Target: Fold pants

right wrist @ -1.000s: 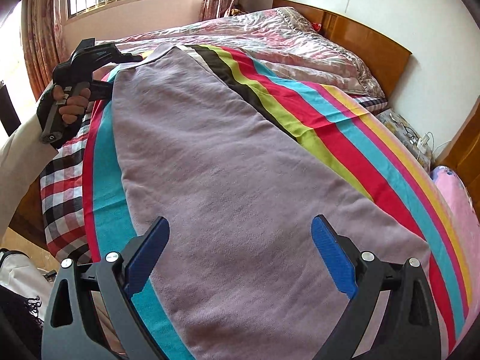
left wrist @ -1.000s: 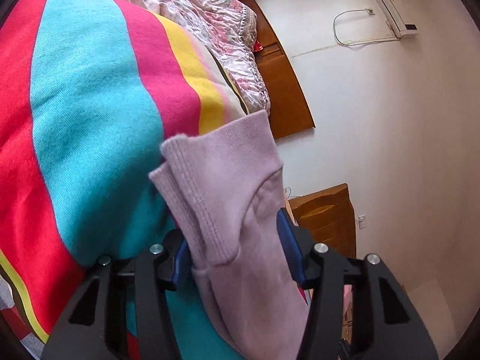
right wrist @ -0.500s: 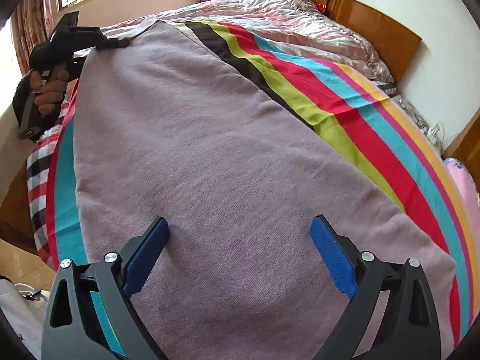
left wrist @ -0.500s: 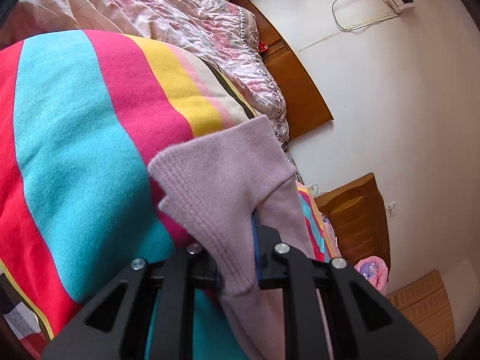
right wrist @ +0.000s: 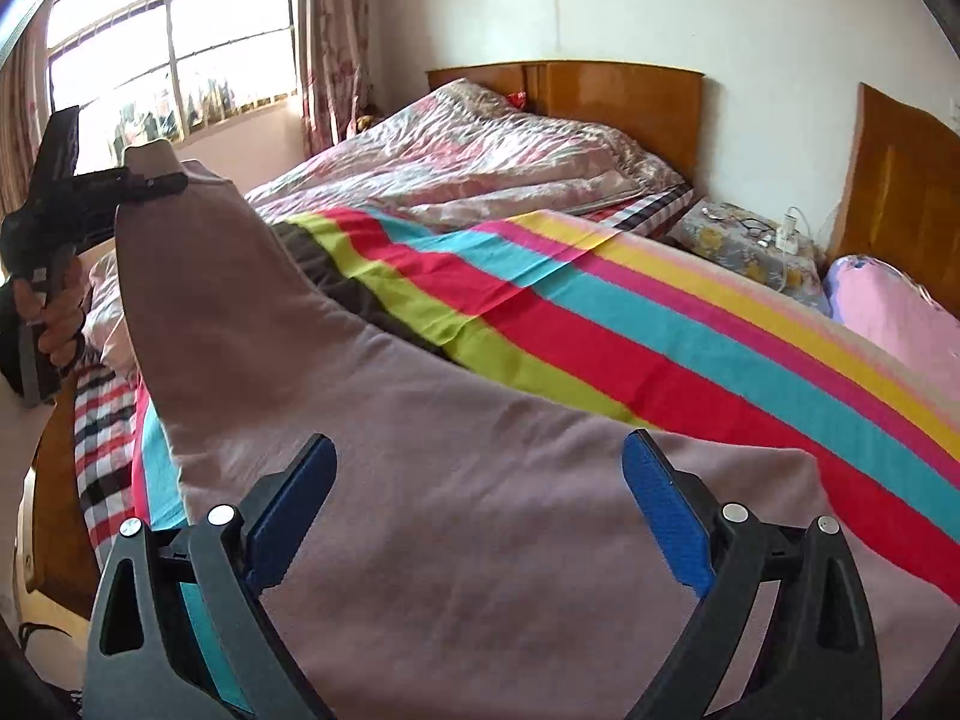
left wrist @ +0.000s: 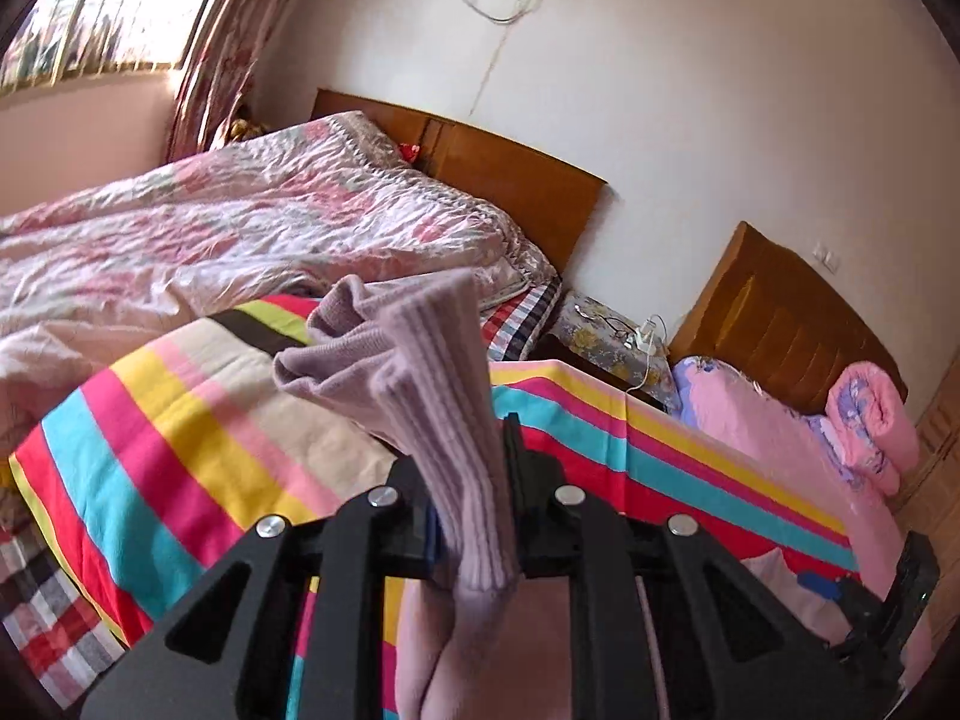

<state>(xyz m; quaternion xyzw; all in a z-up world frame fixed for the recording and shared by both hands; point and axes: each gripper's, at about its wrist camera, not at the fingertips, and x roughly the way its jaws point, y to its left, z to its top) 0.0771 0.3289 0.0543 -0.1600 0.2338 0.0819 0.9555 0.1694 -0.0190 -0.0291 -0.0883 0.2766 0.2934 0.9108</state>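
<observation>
The mauve knit pants (right wrist: 468,516) lie on a striped blanket (right wrist: 690,348) on the bed. My left gripper (left wrist: 480,468) is shut on the ribbed cuff (left wrist: 444,372) of the pants and holds it lifted above the bed. In the right wrist view the left gripper (right wrist: 162,183) shows at the upper left with the cuff end raised and the leg sloping up to it. My right gripper (right wrist: 480,492) is open, its blue pads either side of the wide end of the pants, holding nothing.
A pink floral quilt (left wrist: 252,228) lies bunched at the head of the bed by a wooden headboard (left wrist: 516,180). A small bedside table (left wrist: 606,342) with cables stands between this bed and a second bed with pink bedding (left wrist: 780,420). A window (right wrist: 174,60) is at left.
My left gripper closed on the cuff, then lifted and swung it up off the blanket. The pant leg now rises from the bed. My right gripper stayed open and tilted up.
</observation>
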